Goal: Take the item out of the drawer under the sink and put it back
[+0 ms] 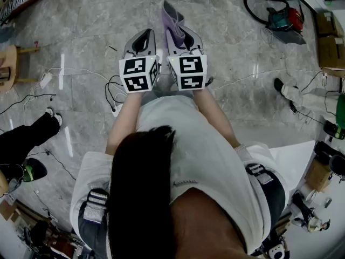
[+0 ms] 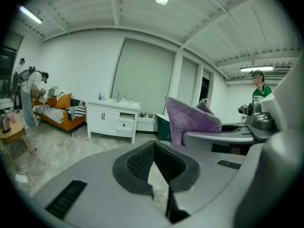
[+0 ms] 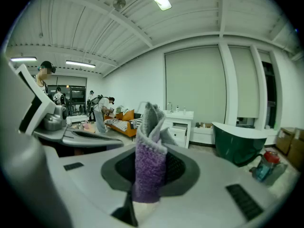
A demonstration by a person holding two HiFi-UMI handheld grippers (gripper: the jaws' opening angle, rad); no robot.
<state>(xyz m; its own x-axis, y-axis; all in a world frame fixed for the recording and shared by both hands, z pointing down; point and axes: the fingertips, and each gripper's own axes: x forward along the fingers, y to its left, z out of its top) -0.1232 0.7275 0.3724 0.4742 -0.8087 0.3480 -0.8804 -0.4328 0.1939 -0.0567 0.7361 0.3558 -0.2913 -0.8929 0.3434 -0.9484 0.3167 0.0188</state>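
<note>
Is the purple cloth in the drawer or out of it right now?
Out: the right gripper is shut on the purple cloth, far from the sink cabinet.

The fluffy terry cloth (image 3: pixel 149 160) is purple, paling to lilac-grey at its top. The left gripper (image 1: pixel 143 39) and the right gripper (image 1: pixel 183 36) are light grey with black ribbed pads; their marker cubes (image 1: pixel 139 73) bear black-and-white squares. The stone floor (image 1: pixel 226 42) is grey and marbled. The sink cabinet (image 2: pixel 116 120) is white, the sofa (image 2: pixel 57 114) orange with black-and-white striped cushions, and the tub (image 3: pixel 237 144) dark green.
</note>
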